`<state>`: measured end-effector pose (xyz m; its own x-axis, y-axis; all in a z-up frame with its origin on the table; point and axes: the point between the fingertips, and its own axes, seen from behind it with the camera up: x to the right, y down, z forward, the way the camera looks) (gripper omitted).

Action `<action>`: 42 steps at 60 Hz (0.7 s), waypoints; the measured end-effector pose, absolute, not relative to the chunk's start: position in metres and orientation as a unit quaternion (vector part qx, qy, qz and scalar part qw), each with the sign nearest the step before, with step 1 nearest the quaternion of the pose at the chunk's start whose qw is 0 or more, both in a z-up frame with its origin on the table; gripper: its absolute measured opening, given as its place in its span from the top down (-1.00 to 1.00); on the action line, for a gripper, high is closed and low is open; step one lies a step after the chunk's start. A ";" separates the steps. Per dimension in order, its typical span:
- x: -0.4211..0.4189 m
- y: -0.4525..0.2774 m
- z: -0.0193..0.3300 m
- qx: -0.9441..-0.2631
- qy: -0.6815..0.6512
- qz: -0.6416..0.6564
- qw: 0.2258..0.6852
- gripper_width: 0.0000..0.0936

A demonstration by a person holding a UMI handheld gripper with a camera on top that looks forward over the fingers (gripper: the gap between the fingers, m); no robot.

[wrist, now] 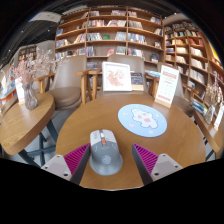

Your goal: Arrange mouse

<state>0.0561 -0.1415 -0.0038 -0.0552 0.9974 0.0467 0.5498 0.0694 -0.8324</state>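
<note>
A grey computer mouse [105,152] lies on a round wooden table [90,118], between my two fingers. There is a gap of bare table at either side of it, so the fingers do not press on it. My gripper [110,160] is open, its magenta pads [74,157] standing to the left and right of the mouse. A round pale blue mouse pad [142,119] with a pink and white picture lies on the table beyond the fingers, to the right of the mouse.
A standing sign card [166,86] is at the table's far right edge. An open book [117,76] stands on a chair behind the table. Another wooden table [22,118] with a vase is to the left. Bookshelves [110,35] fill the back wall.
</note>
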 end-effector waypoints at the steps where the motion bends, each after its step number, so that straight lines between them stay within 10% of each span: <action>1: 0.054 -0.141 -0.004 -0.598 -0.647 0.328 0.340 -0.82; 22: 0.031 -0.136 -0.011 -0.605 -0.649 0.316 0.337 -0.75; 26: 0.031 -0.140 -0.013 -0.605 -0.651 0.320 0.328 -0.60; 30: 0.035 -0.154 -0.013 -0.603 -0.658 0.330 0.308 -0.02; 42: 0.033 -0.152 0.018 -0.586 -0.667 0.335 0.316 0.04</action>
